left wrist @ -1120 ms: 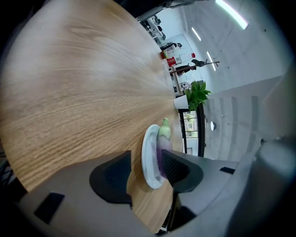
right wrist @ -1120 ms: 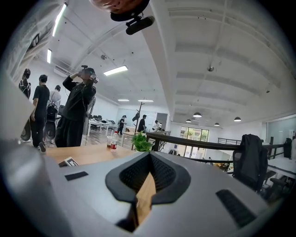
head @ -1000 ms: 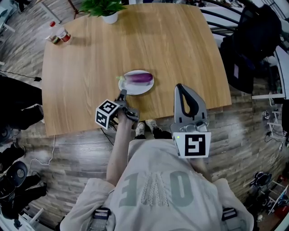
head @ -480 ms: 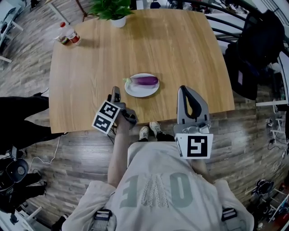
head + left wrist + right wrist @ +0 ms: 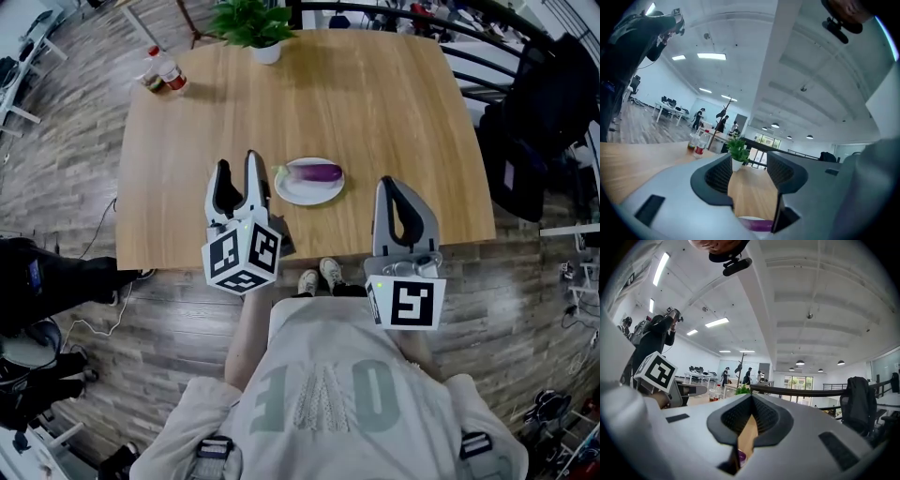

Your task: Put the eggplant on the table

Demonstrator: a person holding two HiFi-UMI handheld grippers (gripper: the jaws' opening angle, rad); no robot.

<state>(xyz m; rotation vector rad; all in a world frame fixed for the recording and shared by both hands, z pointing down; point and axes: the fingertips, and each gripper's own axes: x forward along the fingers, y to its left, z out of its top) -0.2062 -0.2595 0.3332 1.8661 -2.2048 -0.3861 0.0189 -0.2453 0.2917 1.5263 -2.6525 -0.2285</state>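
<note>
A purple eggplant [image 5: 317, 172] lies on a white plate [image 5: 292, 192] near the front edge of the wooden table [image 5: 375, 103]. My left gripper [image 5: 238, 172] hovers over the table just left of the plate, open, with nothing between its jaws. In the left gripper view the gripper [image 5: 749, 171] frames the bare tabletop, and the eggplant [image 5: 757, 226] and plate [image 5: 743, 219] peek in at the bottom. My right gripper [image 5: 397, 187] hangs at the table's front edge, right of the plate, shut and empty. A sliver of eggplant [image 5: 742, 456] shows below its closed jaws [image 5: 751, 401].
A potted plant [image 5: 253, 23] stands at the table's far edge and two bottles [image 5: 164, 73] at its far left corner. A dark chair with a bag [image 5: 544, 103] is off to the right. The person's shoes [image 5: 314, 277] show under the front edge.
My left gripper rose from below the table's front edge to above the tabletop and rolled, so both open jaws show. The right gripper stayed in place.
</note>
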